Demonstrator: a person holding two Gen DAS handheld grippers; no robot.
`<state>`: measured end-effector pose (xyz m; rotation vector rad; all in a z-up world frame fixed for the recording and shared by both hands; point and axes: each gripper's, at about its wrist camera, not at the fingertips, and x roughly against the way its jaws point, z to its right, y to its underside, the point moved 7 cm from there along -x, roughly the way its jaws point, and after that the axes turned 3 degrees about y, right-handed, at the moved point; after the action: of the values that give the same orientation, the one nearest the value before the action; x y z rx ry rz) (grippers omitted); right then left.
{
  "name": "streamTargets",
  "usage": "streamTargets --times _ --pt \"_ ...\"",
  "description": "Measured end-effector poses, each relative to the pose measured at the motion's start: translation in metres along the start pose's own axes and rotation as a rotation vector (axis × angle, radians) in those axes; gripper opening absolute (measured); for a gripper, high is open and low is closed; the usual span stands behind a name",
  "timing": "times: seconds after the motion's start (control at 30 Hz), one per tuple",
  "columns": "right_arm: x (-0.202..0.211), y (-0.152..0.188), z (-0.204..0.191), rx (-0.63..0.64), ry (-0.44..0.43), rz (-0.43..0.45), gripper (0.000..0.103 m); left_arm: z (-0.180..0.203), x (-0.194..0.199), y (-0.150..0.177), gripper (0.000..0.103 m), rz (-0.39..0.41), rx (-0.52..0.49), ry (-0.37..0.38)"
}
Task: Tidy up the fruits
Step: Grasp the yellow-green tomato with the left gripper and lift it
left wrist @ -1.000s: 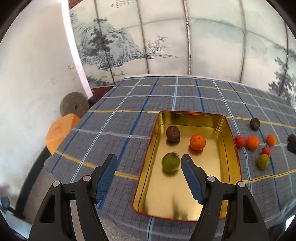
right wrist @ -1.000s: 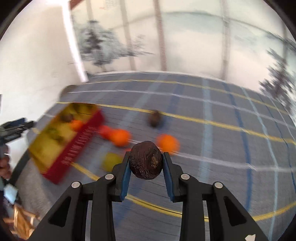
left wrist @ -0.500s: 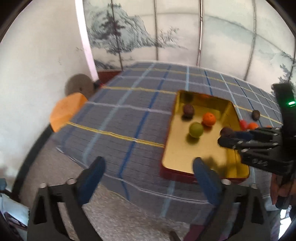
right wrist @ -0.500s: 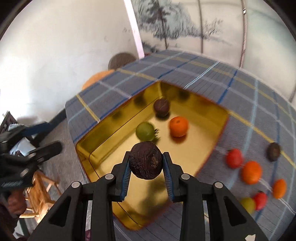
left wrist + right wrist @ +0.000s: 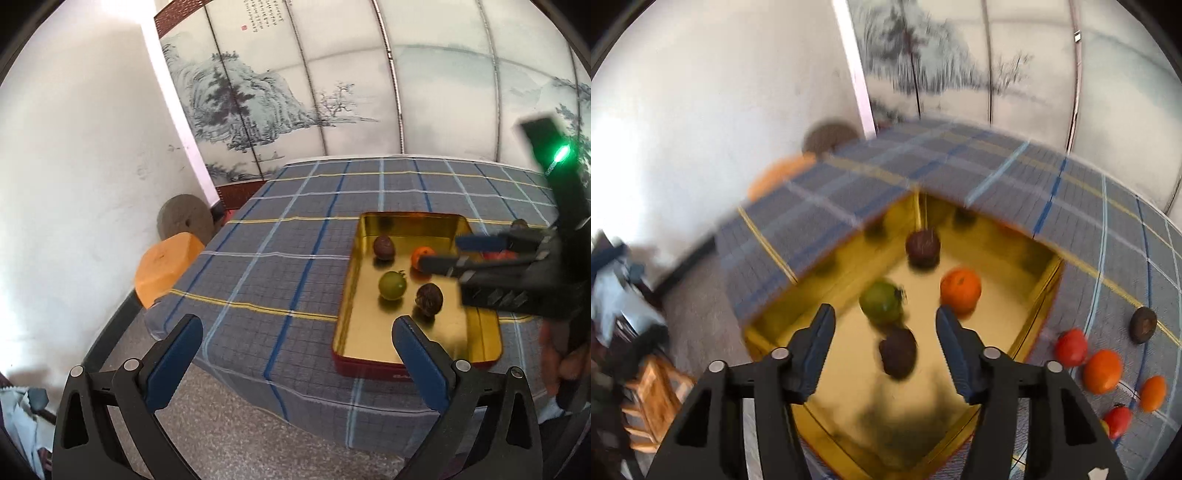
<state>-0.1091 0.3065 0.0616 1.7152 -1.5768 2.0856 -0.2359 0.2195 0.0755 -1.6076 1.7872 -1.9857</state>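
A gold tin tray point(image 5: 369, 347) point(image 5: 831, 273) sits on the plaid tablecloth. In it lie a green fruit point(image 5: 392, 285) point(image 5: 882, 302), an orange point(image 5: 422, 255) point(image 5: 961, 288), a dark brown fruit at the back point(image 5: 384, 246) point(image 5: 922, 243) and a second dark brown fruit point(image 5: 429, 298) point(image 5: 898, 352). My right gripper point(image 5: 884, 345) is open just above that second dark fruit; it also shows in the left wrist view point(image 5: 448, 254) over the tray. My left gripper point(image 5: 295, 354) is open and empty, off the table's near edge.
Loose fruits lie on the cloth right of the tray: a red one point(image 5: 1071, 347), two oranges point(image 5: 1102, 371) point(image 5: 1153, 393), another red one point(image 5: 1117, 421) and a dark one point(image 5: 1143, 325). An orange stool point(image 5: 166, 269) and a round stone point(image 5: 184, 221) stand left of the table.
My right gripper has opened and let go of the dark brown fruit, which now lies in the tray. My left gripper has pulled back from the table.
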Motion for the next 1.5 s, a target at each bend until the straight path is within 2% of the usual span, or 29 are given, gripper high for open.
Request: streamTargets --times 0.13,0.27,0.43,0.63,0.83,0.9,1.03,1.17,1.23,1.3,1.5 --pt "0.041 -0.008 0.01 -0.035 -0.05 0.115 0.062 0.01 0.001 -0.002 0.102 -0.009 -0.015 0.024" --pt "0.076 0.012 0.026 -0.005 0.021 0.174 0.063 0.024 0.005 -0.004 0.102 -0.006 -0.045 0.04" --pt "0.108 0.062 0.079 -0.018 0.177 0.164 0.063 0.051 0.01 -0.007 0.102 -0.008 -0.098 0.074" --pt "0.144 0.123 0.189 -0.144 0.444 0.095 0.063 0.098 0.014 -0.011 0.102 -0.025 -0.183 0.156" --pt "0.18 0.165 0.273 -0.211 0.676 0.046 0.063 0.159 0.02 -0.01 0.102 -0.053 -0.285 0.314" --pt "0.188 0.175 0.292 -0.224 0.719 0.033 0.063 0.178 0.019 -0.011 0.102 -0.068 -0.308 0.368" --pt "0.194 0.192 0.317 -0.287 0.712 0.026 0.063 0.223 0.014 -0.013 0.102 -0.107 -0.354 0.497" --pt "0.186 0.203 0.326 -0.317 0.674 0.03 0.063 0.265 -0.008 -0.013 0.097 -0.149 -0.4 0.549" --pt "0.178 0.205 0.326 -0.316 0.661 0.022 0.063 0.277 -0.02 -0.013 0.085 -0.168 -0.413 0.546" --pt "0.179 0.202 0.321 -0.295 0.654 0.043 0.063 0.289 -0.035 -0.012 0.078 -0.198 -0.425 0.542" --pt "0.182 0.203 0.321 -0.319 0.611 0.077 0.063 0.306 -0.081 -0.006 0.071 -0.28 -0.394 0.519"
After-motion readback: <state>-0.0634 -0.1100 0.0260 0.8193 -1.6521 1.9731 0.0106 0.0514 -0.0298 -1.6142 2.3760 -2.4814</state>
